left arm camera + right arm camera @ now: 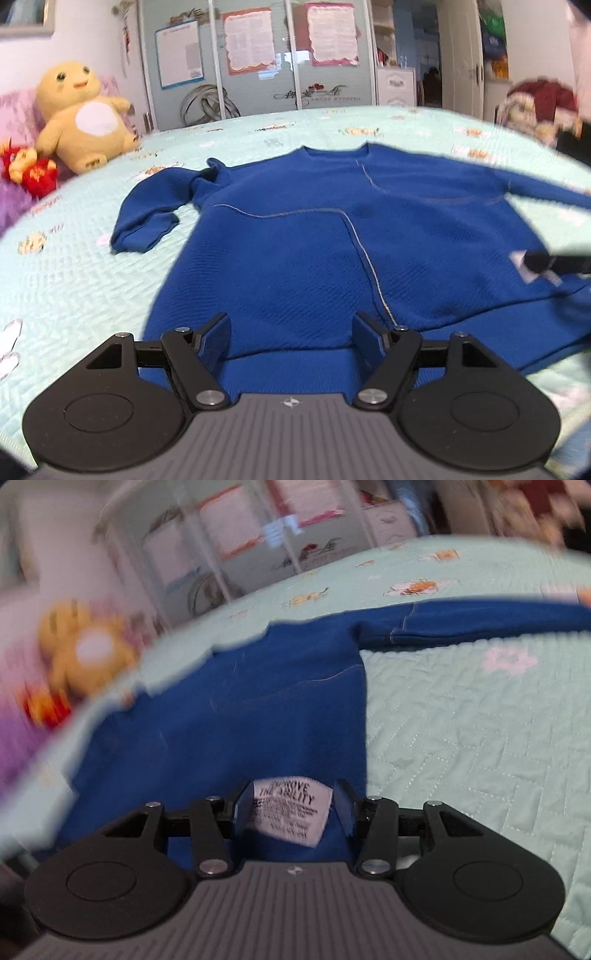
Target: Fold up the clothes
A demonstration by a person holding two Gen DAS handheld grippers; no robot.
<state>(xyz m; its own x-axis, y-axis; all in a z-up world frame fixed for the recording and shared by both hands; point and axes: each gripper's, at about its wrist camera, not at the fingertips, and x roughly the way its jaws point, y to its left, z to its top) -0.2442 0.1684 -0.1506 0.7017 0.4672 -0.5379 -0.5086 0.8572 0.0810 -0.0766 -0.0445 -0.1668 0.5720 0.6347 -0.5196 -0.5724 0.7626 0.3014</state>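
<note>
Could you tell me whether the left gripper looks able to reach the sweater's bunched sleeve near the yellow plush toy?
Probably yes: the left gripper is open and empty over the sweater hem, and only flat fabric and bare quilt lie toward the sleeve.

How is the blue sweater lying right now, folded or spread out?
Mostly spread: the blue sweater lies flat on the bed, body open, one sleeve doubled back on itself, the other stretched outward.
</note>
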